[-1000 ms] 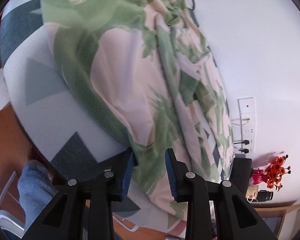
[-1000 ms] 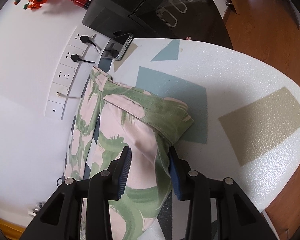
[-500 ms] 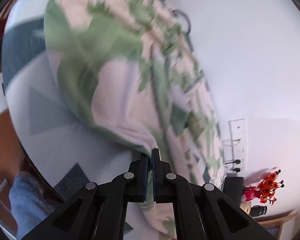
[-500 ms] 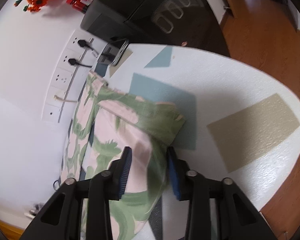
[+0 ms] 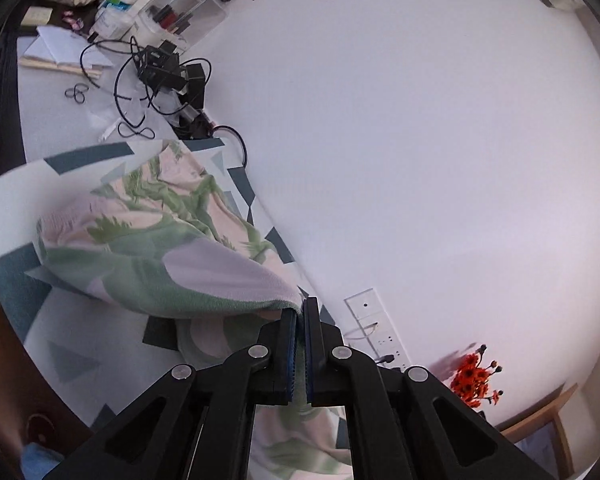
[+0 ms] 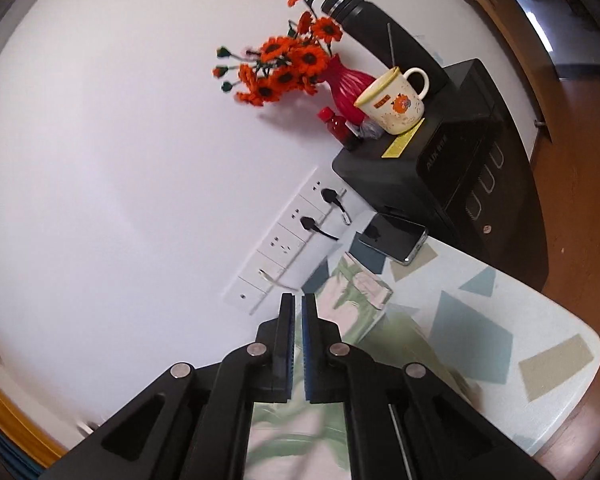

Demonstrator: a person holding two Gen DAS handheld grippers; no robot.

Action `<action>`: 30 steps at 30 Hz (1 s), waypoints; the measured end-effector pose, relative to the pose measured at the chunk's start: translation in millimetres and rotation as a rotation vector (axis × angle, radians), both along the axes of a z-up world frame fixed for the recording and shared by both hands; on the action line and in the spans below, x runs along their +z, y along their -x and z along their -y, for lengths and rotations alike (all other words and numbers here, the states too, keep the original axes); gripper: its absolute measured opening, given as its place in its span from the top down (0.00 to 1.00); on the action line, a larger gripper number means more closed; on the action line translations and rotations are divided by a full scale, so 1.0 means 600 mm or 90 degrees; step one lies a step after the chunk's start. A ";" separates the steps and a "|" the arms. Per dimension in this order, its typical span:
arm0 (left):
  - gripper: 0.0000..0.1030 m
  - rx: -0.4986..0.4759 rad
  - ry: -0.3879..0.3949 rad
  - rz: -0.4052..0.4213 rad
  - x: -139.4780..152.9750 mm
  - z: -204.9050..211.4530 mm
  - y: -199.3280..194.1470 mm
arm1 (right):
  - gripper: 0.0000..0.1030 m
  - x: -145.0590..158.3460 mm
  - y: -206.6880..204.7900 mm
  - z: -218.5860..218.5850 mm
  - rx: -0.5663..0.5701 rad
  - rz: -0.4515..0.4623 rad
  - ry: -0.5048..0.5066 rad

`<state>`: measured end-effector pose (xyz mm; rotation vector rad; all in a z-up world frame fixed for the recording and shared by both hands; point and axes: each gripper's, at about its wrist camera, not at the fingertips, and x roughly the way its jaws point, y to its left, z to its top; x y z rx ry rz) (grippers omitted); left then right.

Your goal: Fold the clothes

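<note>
Table (image 5: 60, 344) with the patterned mat is carrying the job; every position below is taken from it. Garment (image 5: 148, 264), pink with green leaf print, is lying along the table's wall side, its near hem rising off the mat, judged so that hem can be carried over for a fold. Left gripper (image 5: 301, 312), above the table's near edge, is pinching that hem with jaws closed. Right gripper (image 6: 297, 312), toward the phone (image 6: 394, 238) end, is showing 2 jaws closed; cloth runs beneath, likely clamped.
</note>
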<state>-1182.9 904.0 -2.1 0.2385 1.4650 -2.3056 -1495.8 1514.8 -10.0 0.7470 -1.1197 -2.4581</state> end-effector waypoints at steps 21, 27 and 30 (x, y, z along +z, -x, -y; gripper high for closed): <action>0.98 -0.060 -0.074 0.108 -0.118 0.106 -0.046 | 0.44 -0.181 0.093 0.214 0.068 0.403 -0.217; 0.98 -0.071 -0.093 0.119 -0.139 0.117 -0.045 | 0.44 -0.241 0.153 0.280 0.113 0.464 -0.404; 0.98 -0.075 -0.099 0.119 -0.142 0.123 -0.041 | 0.61 -0.273 0.159 0.301 0.130 0.493 -0.458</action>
